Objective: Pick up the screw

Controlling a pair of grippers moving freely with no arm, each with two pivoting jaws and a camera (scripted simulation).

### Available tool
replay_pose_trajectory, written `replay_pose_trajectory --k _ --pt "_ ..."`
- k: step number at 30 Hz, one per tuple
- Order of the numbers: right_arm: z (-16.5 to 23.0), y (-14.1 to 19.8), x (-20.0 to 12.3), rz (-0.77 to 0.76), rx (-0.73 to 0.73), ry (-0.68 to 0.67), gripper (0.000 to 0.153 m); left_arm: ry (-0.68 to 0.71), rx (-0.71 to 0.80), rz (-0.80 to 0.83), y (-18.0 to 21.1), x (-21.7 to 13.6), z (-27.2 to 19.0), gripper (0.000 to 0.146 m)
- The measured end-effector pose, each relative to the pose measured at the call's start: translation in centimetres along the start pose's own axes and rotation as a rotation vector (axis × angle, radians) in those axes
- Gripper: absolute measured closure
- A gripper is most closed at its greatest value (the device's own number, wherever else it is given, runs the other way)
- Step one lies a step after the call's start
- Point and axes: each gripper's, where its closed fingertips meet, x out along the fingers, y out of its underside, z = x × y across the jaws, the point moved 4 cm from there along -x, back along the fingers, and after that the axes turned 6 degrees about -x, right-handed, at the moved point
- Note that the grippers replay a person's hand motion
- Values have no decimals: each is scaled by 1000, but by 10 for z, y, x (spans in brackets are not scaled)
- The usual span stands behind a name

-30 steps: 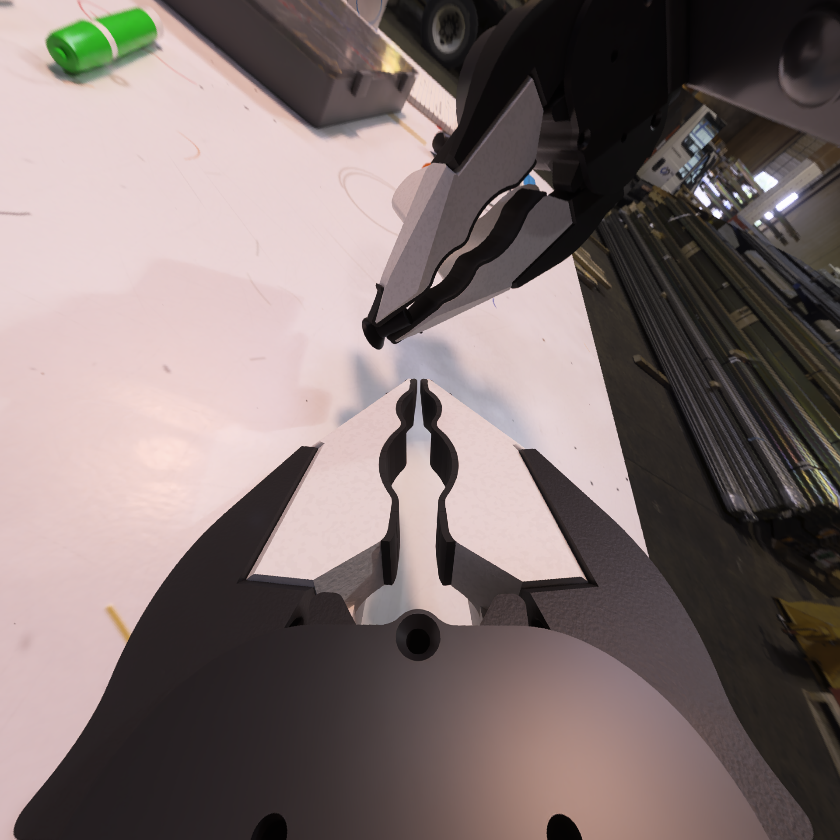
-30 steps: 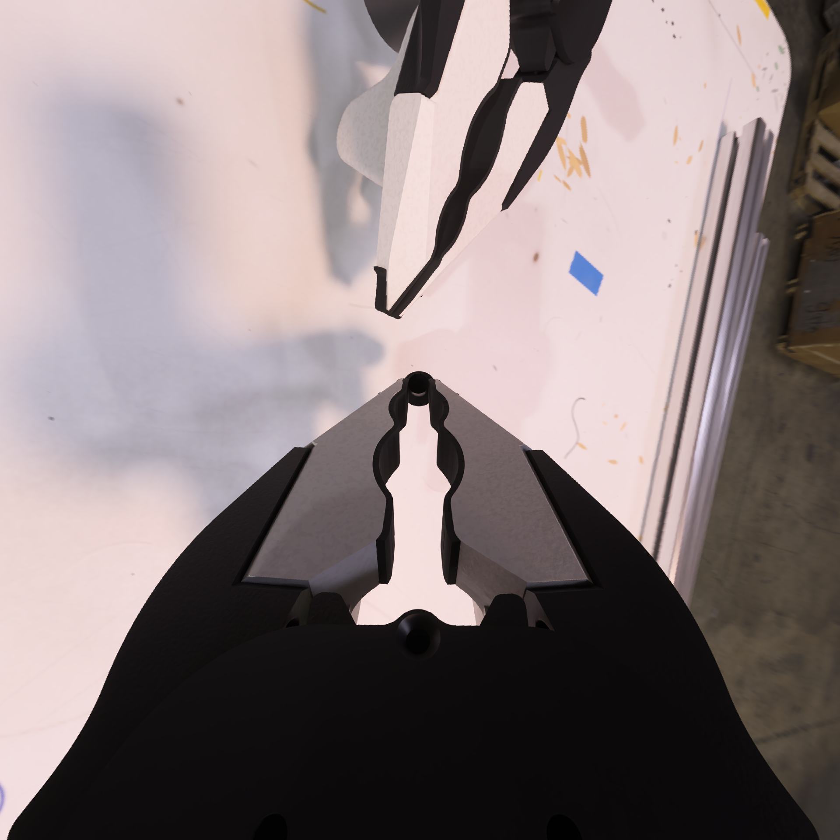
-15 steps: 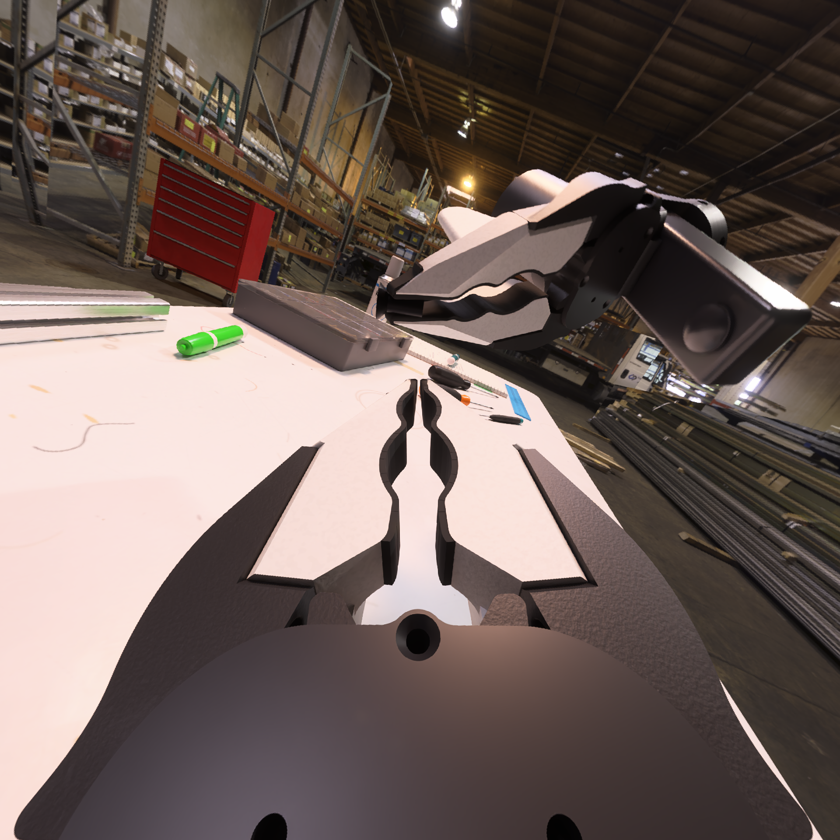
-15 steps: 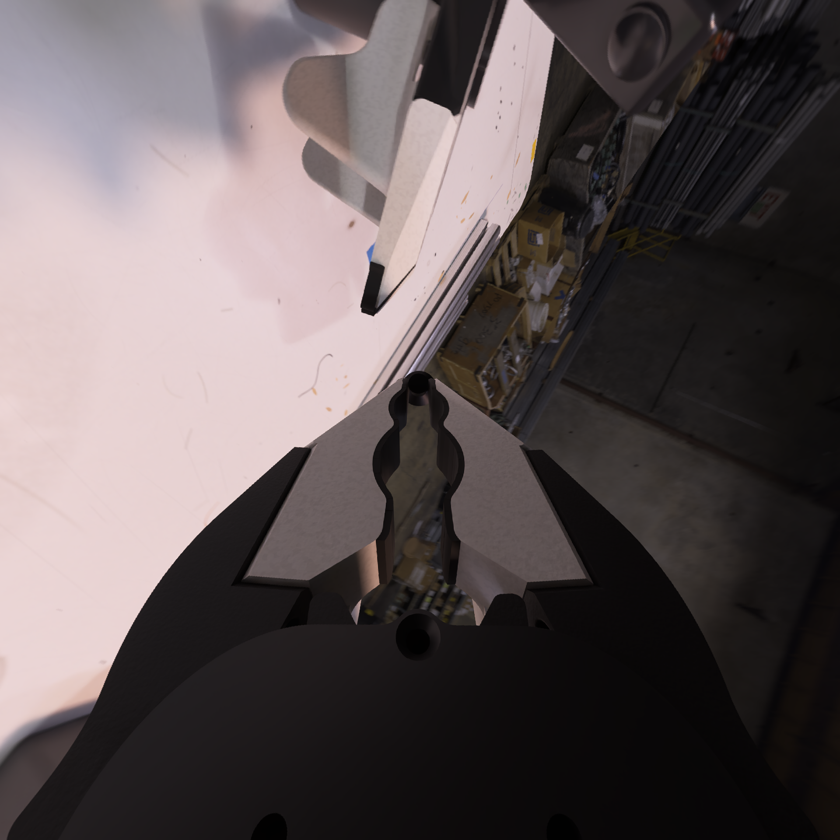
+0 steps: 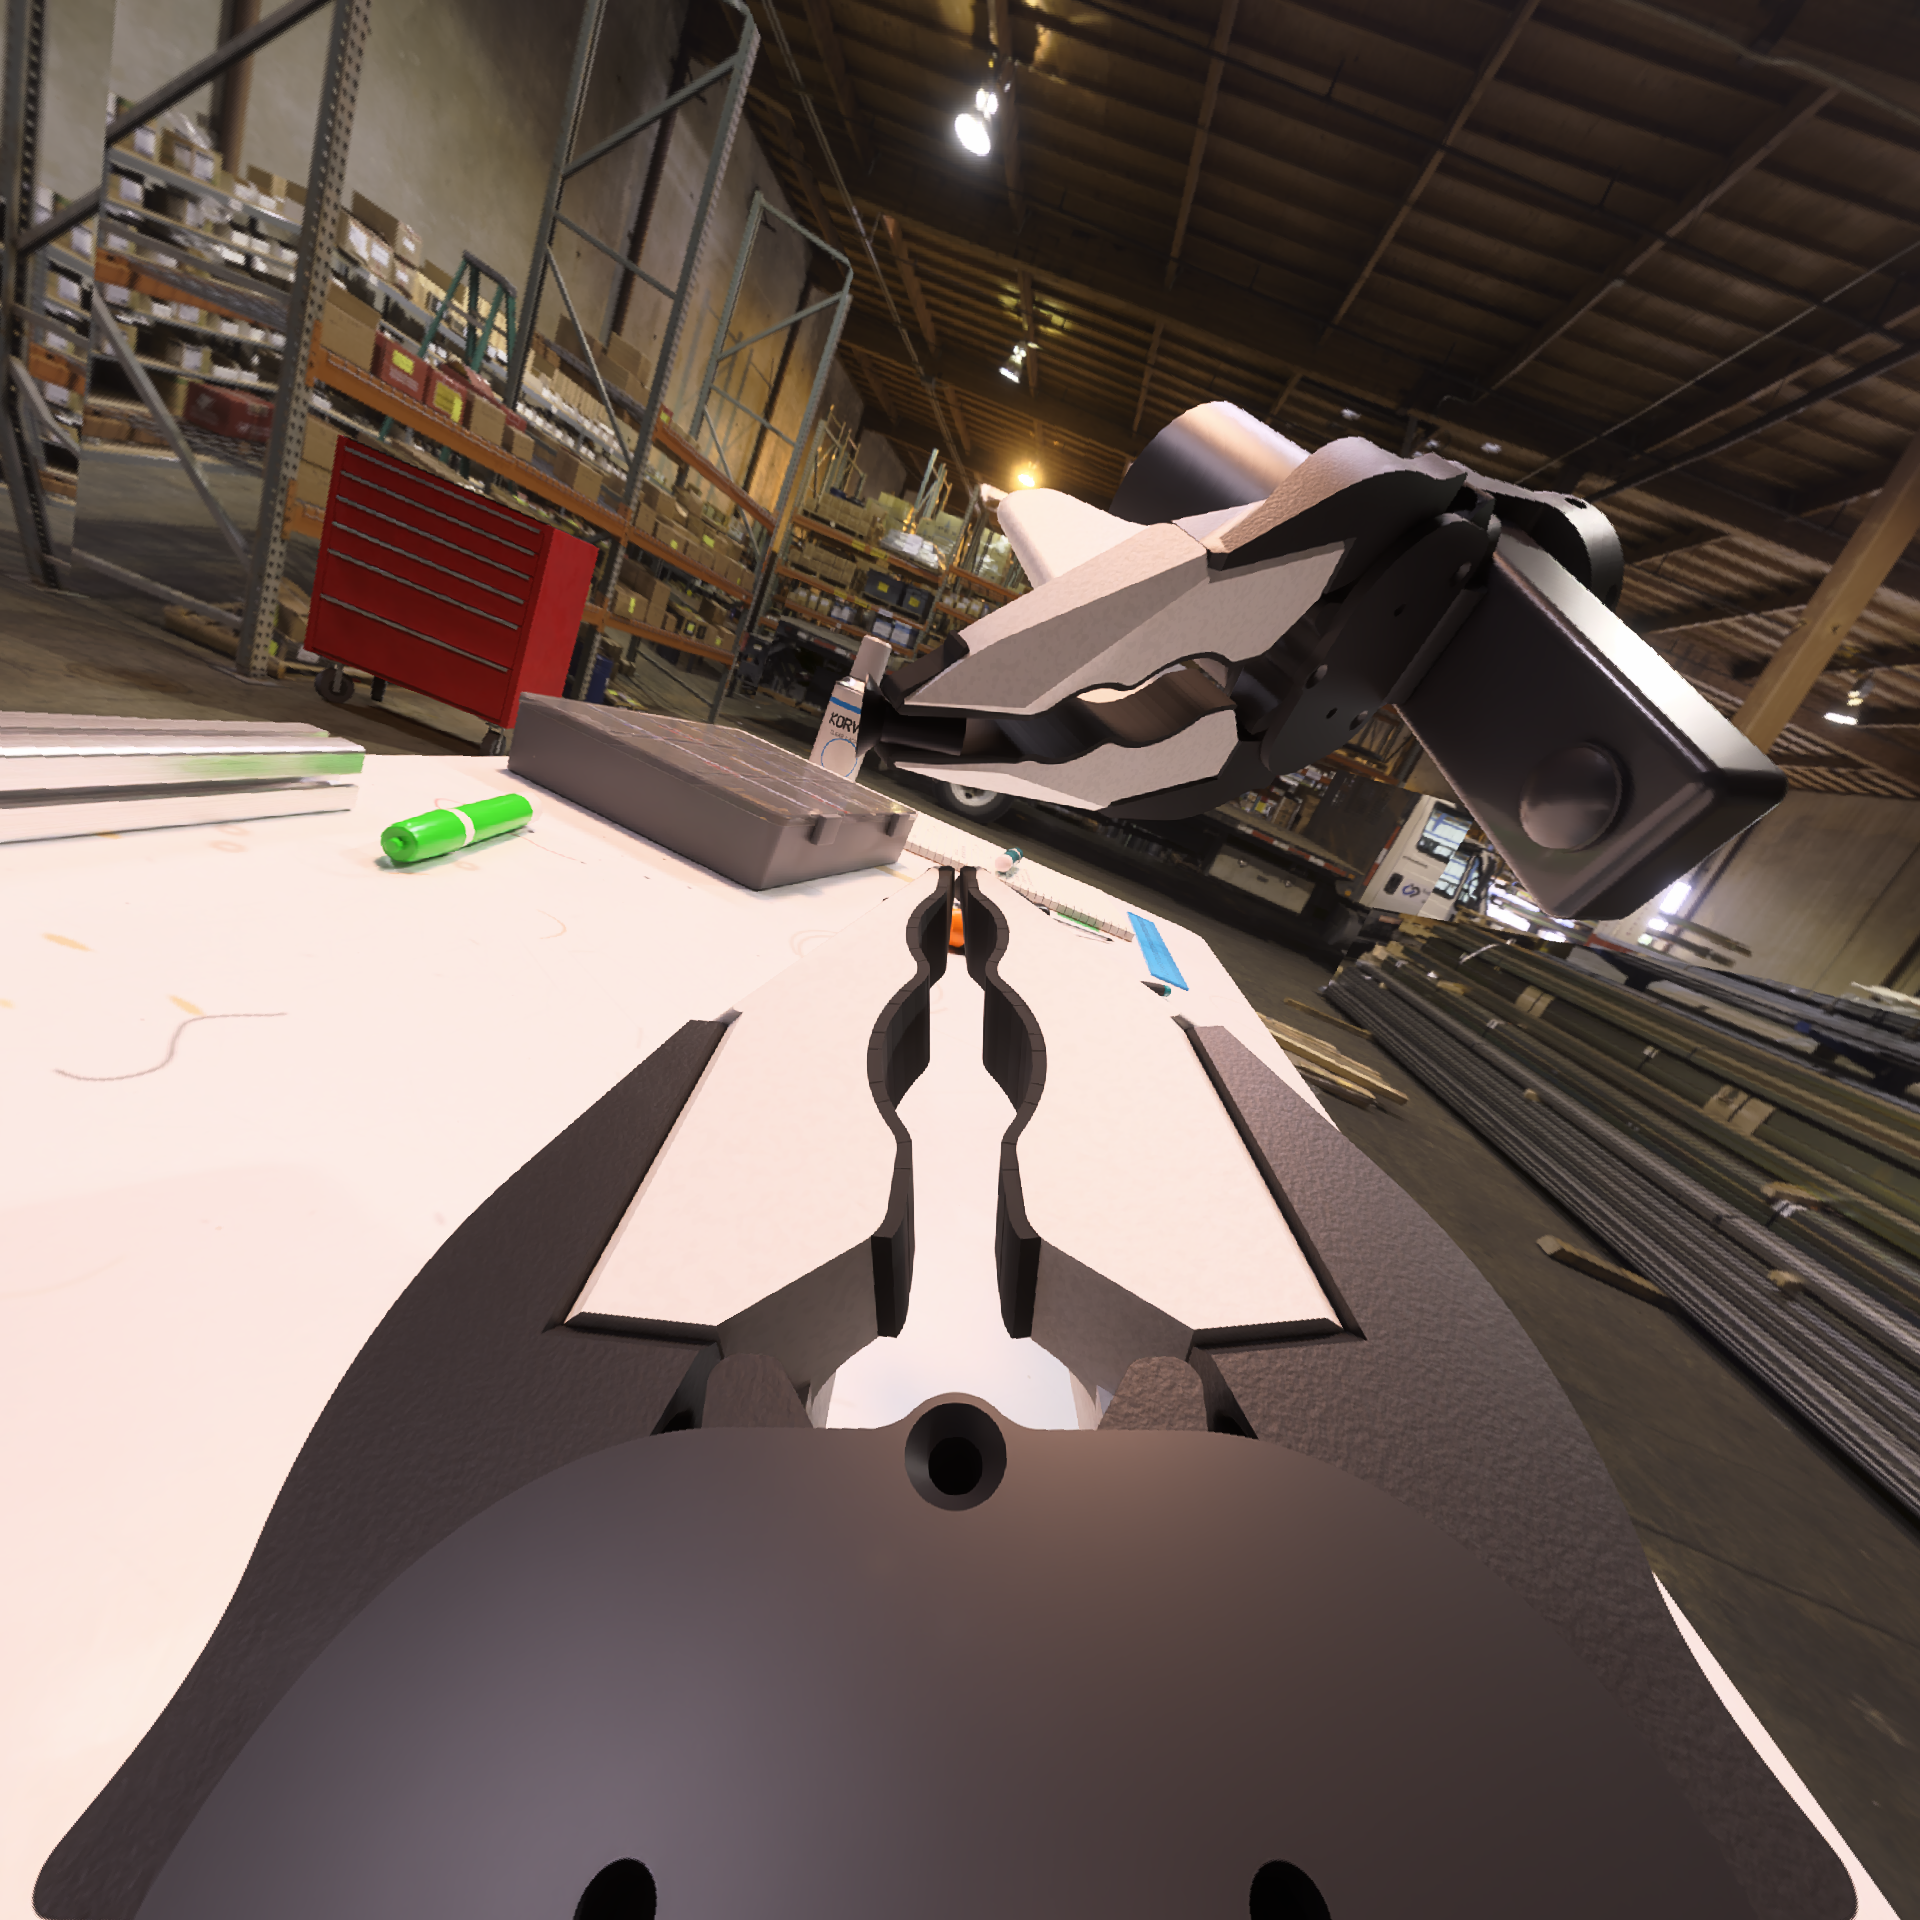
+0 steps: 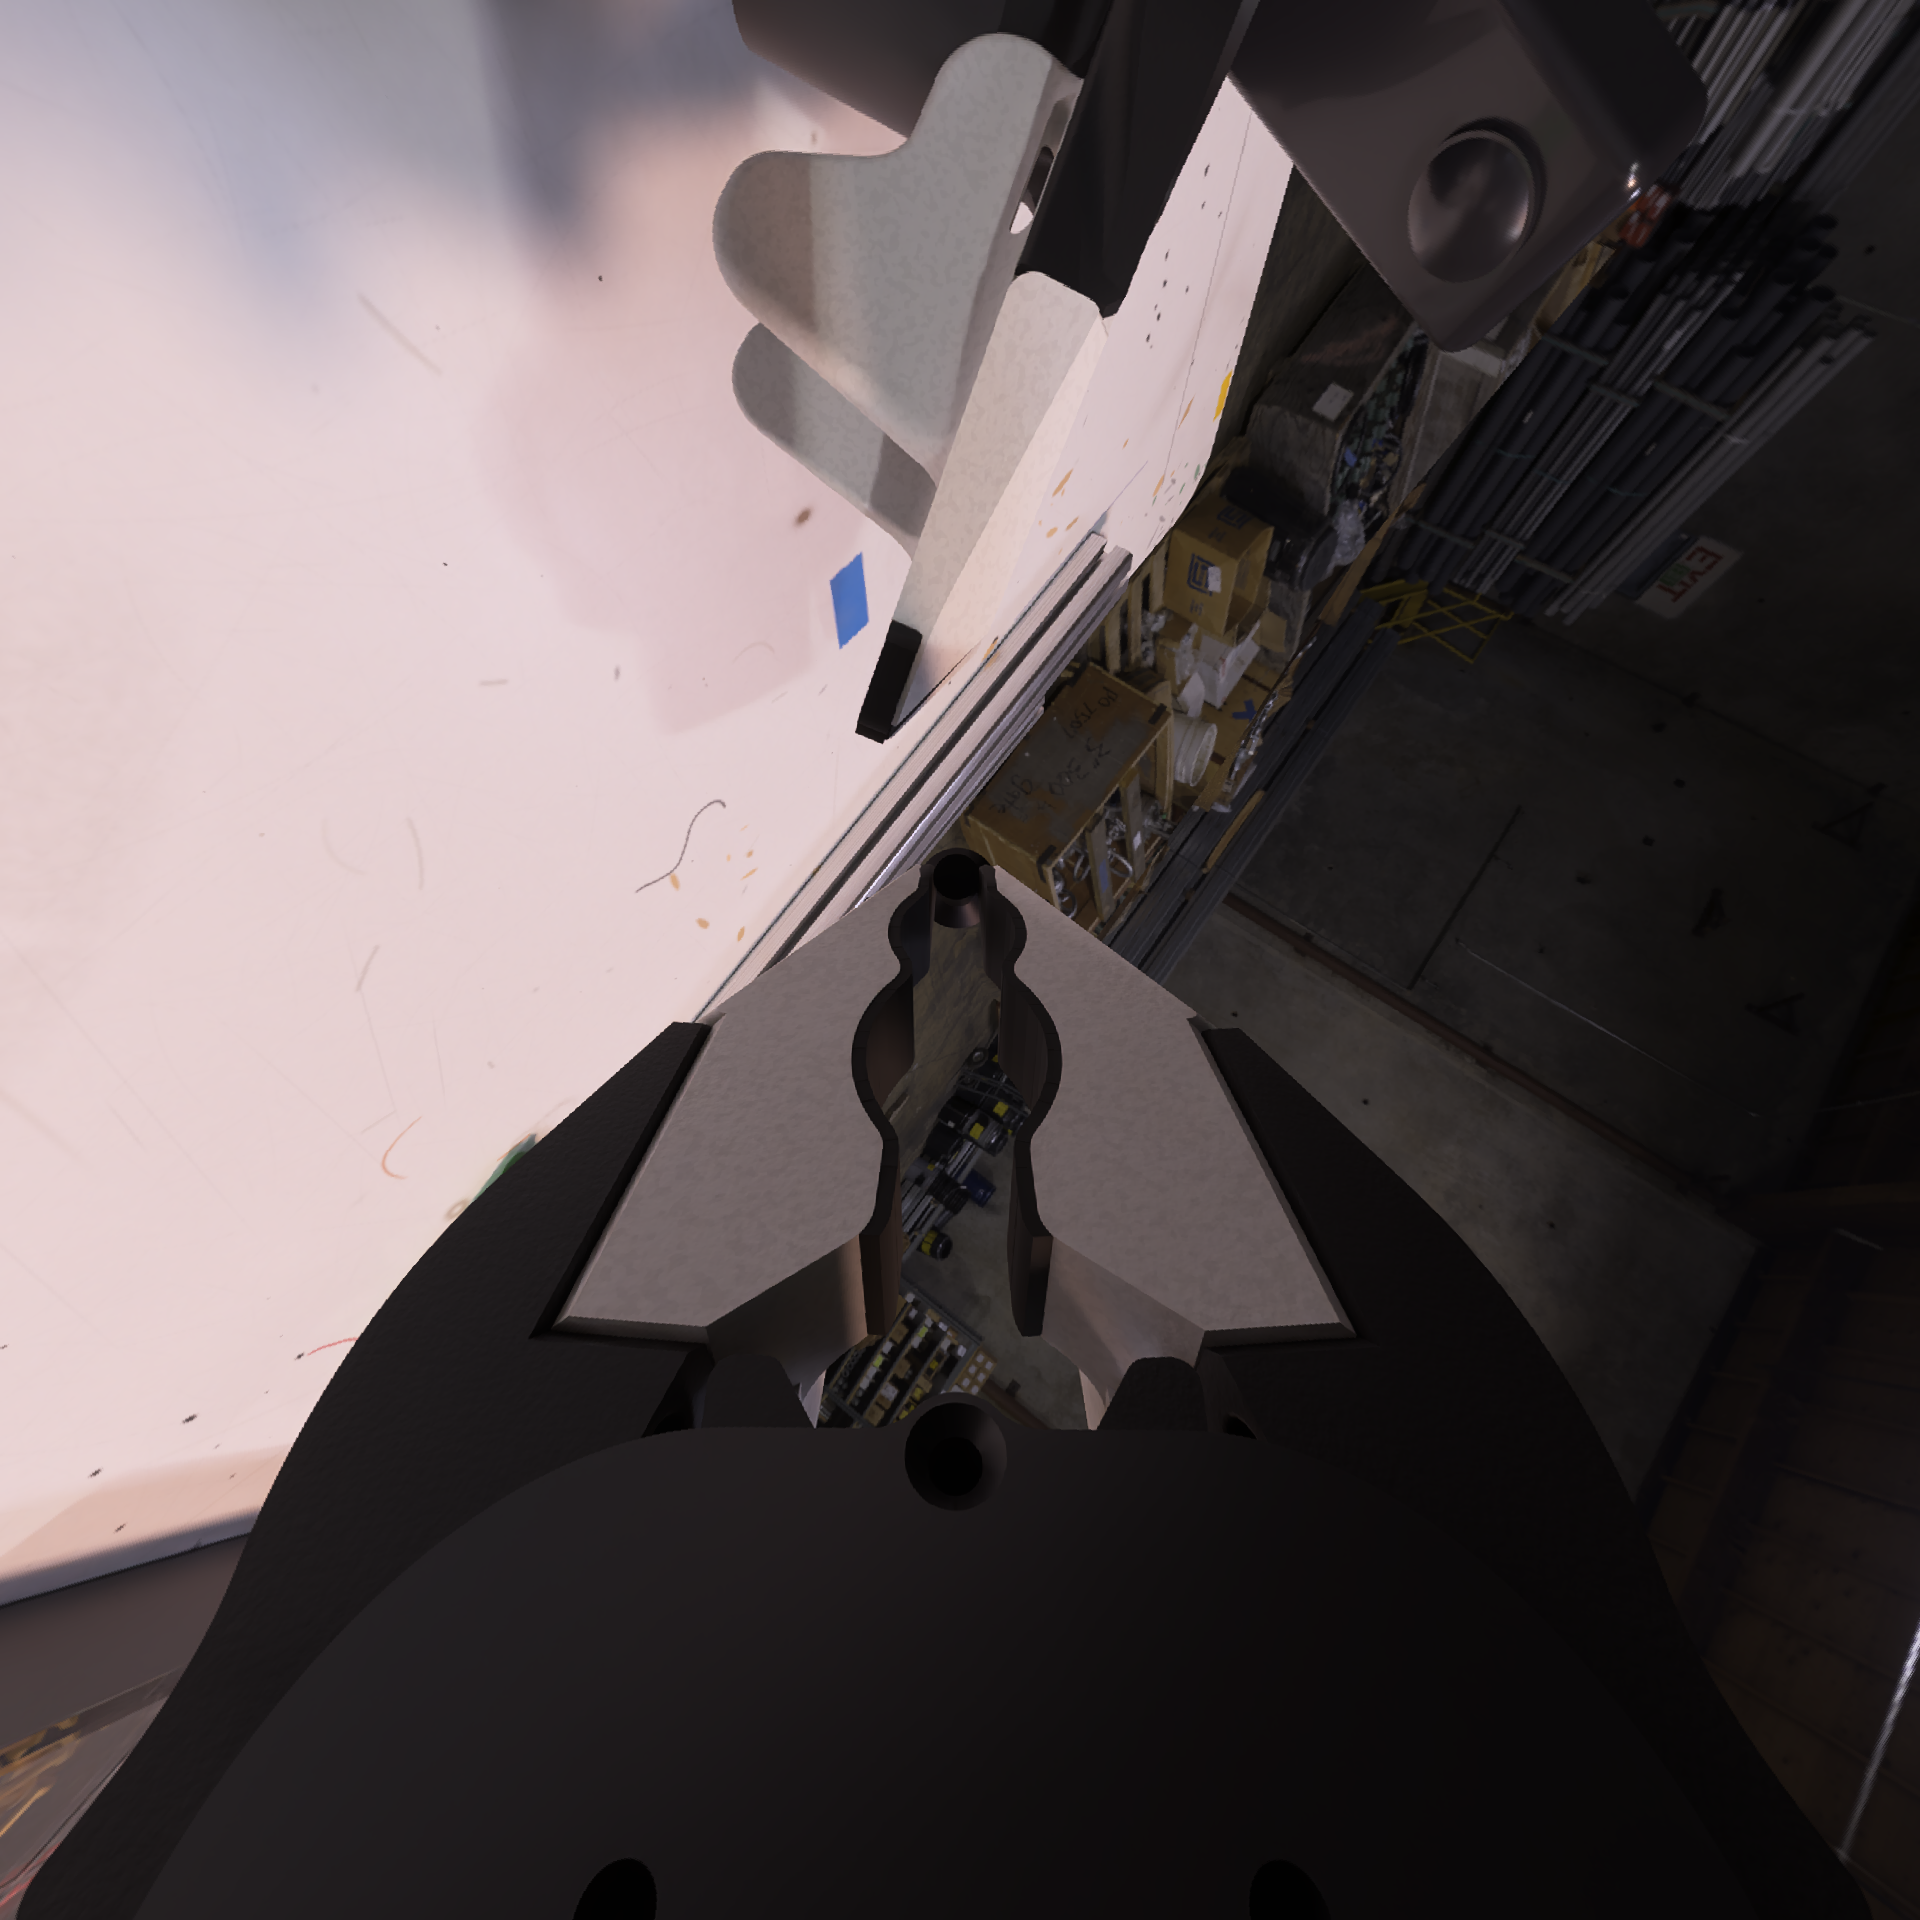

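The right gripper (image 6: 957, 883) holds the screw (image 6: 956, 896), a small dark cylinder pinched at the very tips of its narrowed fingers, up in the air above the white table (image 6: 312, 727). Only the right wrist view shows the screw itself; in the left wrist view the right gripper (image 5: 878, 722) appears from the side, above the table beyond the grey case (image 5: 717, 790), and what its tips hold cannot be made out. The left gripper (image 5: 957, 883) has its fingers drawn nearly together with a thin slit between the tips and nothing in them. The left wrist view alone shows the grey case, a green marker (image 5: 455, 828) left of the case, a blue strip (image 5: 1158, 951) right of it, and a red tool cabinet (image 5: 447, 592) behind it. The right wrist view shows the left gripper (image 6: 883, 707) edge-on above the table.
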Motion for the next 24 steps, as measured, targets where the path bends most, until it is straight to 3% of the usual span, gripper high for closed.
replay_pose_trajectory --k 24 --pt "-1 -6 1 11 -47 -7 145 -8 15 -3 -1 -2 -1 145"
